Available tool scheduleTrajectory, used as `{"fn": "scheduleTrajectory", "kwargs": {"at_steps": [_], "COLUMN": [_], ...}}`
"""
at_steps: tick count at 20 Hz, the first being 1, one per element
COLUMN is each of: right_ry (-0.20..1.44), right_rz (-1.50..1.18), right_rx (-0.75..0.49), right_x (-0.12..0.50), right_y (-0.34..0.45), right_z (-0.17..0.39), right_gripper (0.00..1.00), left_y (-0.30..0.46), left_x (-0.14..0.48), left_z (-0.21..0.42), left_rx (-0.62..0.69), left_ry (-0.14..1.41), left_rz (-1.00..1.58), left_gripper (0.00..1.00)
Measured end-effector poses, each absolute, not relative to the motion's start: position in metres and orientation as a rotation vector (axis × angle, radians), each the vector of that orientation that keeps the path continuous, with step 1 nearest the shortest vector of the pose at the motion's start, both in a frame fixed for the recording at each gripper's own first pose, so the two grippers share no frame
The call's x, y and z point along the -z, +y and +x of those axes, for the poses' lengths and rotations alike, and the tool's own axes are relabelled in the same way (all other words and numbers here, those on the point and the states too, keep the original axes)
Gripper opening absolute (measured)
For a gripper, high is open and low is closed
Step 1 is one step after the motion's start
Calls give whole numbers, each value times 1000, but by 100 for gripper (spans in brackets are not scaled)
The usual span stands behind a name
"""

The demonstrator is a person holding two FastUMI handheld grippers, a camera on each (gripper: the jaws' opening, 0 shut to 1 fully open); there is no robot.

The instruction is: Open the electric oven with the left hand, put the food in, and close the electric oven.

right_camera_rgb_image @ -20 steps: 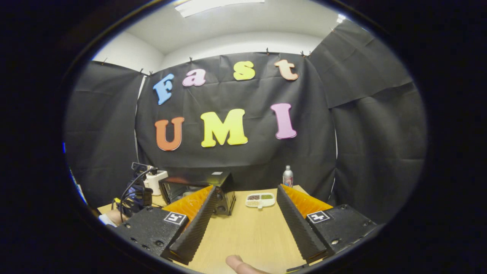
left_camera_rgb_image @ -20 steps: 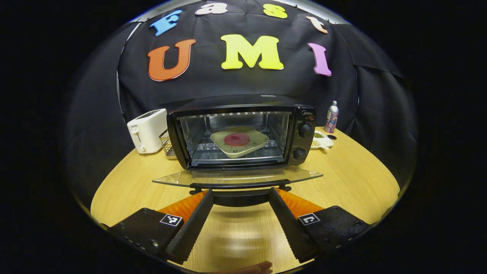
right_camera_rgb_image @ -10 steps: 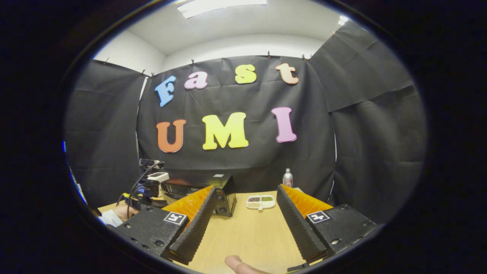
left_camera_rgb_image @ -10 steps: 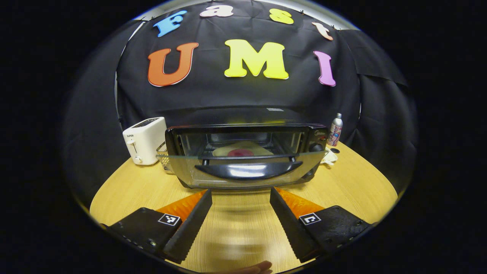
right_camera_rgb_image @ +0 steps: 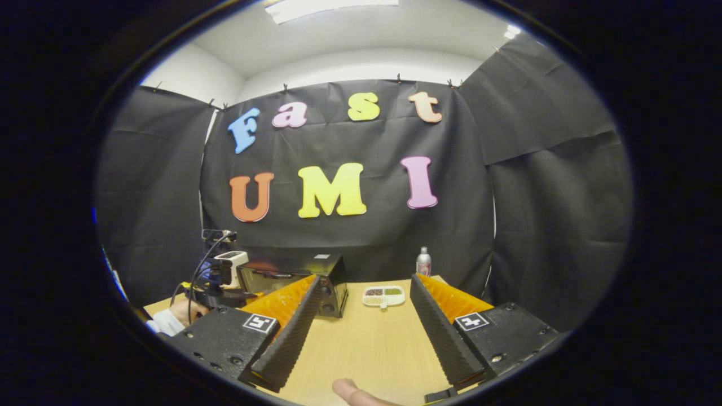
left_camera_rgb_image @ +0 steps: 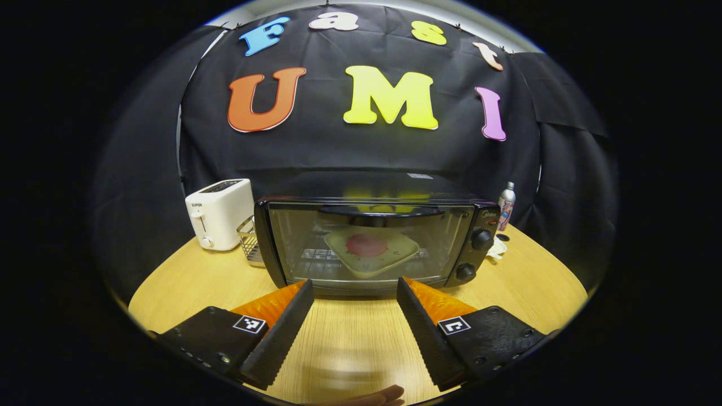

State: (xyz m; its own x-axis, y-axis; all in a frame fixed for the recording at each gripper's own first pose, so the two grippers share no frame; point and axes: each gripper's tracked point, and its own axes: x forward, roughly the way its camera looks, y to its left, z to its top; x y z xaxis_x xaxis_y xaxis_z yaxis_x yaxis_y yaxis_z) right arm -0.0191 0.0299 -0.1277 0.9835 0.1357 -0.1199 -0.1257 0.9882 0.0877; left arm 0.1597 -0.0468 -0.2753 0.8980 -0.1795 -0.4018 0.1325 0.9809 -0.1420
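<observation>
1. On the table's left stands a toaster [left_camera_rgb_image: 220,213], clear of the work.
2. Centre: oven [left_camera_rgb_image: 375,243] door appears shut; plate of food [left_camera_rgb_image: 371,251] sits on the rack inside.
3. Left gripper [left_camera_rgb_image: 352,299] is spread wide and empty; judged advice: confirm the door latches flush.
4. Right gripper [right_camera_rgb_image: 364,304] is spread wide and empty, well apart.

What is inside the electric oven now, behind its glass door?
Through the shut glass door of the electric oven, a pale square plate rests on the wire rack, holding a round red food piece. The door handle hides the upper cavity.
</observation>
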Motion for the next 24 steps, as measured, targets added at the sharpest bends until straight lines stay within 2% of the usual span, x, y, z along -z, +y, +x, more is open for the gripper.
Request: {"fn": "scheduleTrajectory", "kwargs": {"at_steps": [5, 10, 11, 12, 13, 19, 23, 24], "right_ry": [86, 0, -15, -26, -31, -54, -74, -73], "right_rz": [66, 24, 14, 11, 11, 21, 14, 12], "right_rx": [-131, -64, -52, -43, -37, -20, -11, -8], "right_x": [109, 80, 74, 68, 64, 48, 41, 42], "right_y": [34, 25, 24, 22, 21, 17, 17, 16], "right_z": [-37, -56, -59, -63, -66, -77, -84, -85], "right_gripper": [95, 94, 100, 100, 94, 94, 94, 100], "left_y": [-42, -23, -19, -17, -16, -14, -11, -10], "left_x": [227, 171, 159, 149, 138, 65, 42, 44], "left_z": [136, 104, 97, 88, 79, 17, -23, -31], "left_rx": [156, 126, 119, 117, 119, 128, 118, 110], "left_ry": [330, 270, 257, 246, 234, 113, 45, 41], "left_rz": [-122, -107, -92, -82, -76, -91, -81, -71], "left_gripper": [94, 95, 95, 94, 94, 94, 94, 94]}}
